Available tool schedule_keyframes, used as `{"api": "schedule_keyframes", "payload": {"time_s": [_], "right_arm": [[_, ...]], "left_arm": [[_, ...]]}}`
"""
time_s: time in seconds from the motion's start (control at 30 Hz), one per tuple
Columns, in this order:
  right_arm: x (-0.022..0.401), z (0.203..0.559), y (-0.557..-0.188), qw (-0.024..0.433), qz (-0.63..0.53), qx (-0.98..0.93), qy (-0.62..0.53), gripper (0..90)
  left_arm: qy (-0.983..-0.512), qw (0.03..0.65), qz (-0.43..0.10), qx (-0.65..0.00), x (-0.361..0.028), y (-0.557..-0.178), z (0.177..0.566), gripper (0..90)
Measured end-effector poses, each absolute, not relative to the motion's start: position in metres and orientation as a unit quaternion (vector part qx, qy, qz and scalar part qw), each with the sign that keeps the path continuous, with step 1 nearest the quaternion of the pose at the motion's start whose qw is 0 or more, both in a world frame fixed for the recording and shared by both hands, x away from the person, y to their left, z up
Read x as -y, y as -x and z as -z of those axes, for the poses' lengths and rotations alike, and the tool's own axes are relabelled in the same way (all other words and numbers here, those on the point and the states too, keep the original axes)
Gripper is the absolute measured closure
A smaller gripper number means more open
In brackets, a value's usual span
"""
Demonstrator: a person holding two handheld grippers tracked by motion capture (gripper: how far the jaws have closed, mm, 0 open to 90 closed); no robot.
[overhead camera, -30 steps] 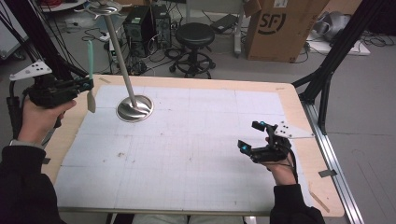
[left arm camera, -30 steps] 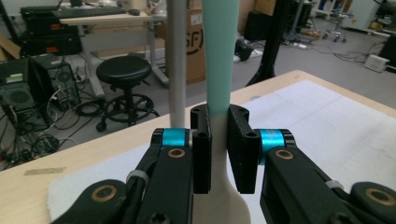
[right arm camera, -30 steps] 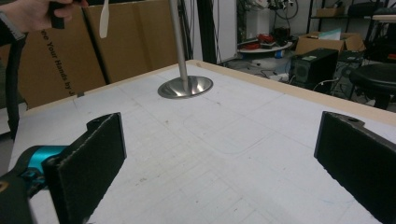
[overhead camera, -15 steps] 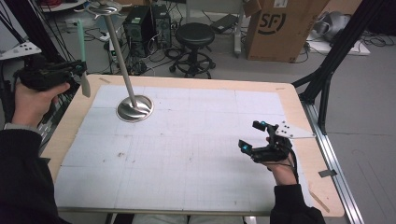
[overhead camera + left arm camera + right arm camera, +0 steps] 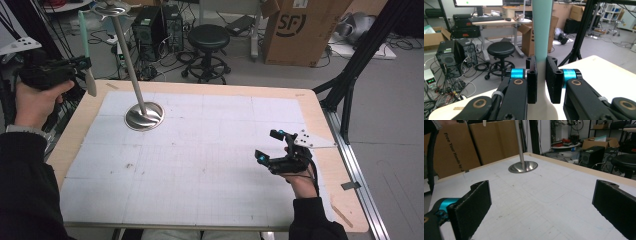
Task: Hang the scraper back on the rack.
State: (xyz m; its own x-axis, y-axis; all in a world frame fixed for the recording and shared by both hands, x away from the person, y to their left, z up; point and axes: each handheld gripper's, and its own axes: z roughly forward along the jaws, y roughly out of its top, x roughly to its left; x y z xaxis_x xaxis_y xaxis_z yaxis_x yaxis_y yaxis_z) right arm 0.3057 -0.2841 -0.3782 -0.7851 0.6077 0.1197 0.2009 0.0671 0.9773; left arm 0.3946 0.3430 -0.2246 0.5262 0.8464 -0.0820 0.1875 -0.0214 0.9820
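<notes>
Left claw raised off the tabletop's far left corner, clamped on an upright spatula with teal handle and white blade, steel stand on the tabletop near that corner, right claw spread wide and empty over the right edge.

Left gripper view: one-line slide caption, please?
Left gripper shut on a teal-and-white spatula, stool beyond.

Left claw raised, clamped; right claw agape.
</notes>
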Motion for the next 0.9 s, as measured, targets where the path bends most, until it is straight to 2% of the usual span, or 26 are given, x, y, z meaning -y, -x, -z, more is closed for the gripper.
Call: {"api": "schedule_keyframes", "payload": {"time_s": [0.17,0.43,0.9], "right_arm": [[0.284,0.378,-0.305,0.163,-0.621,-0.713,-0.282,0.9],[0.287,0.376,-0.304,0.166,-0.622,-0.709,-0.286,1.0],[0.294,0.373,-0.303,0.170,-0.628,-0.703,-0.287,1.0]], "left_arm": [[-0.650,0.574,-0.292,-0.403,-0.348,-0.397,0.224,80.6],[-0.646,0.592,-0.272,-0.397,-0.350,-0.400,0.225,80.6],[-0.652,0.577,-0.280,-0.404,-0.345,-0.405,0.226,80.5]]}}
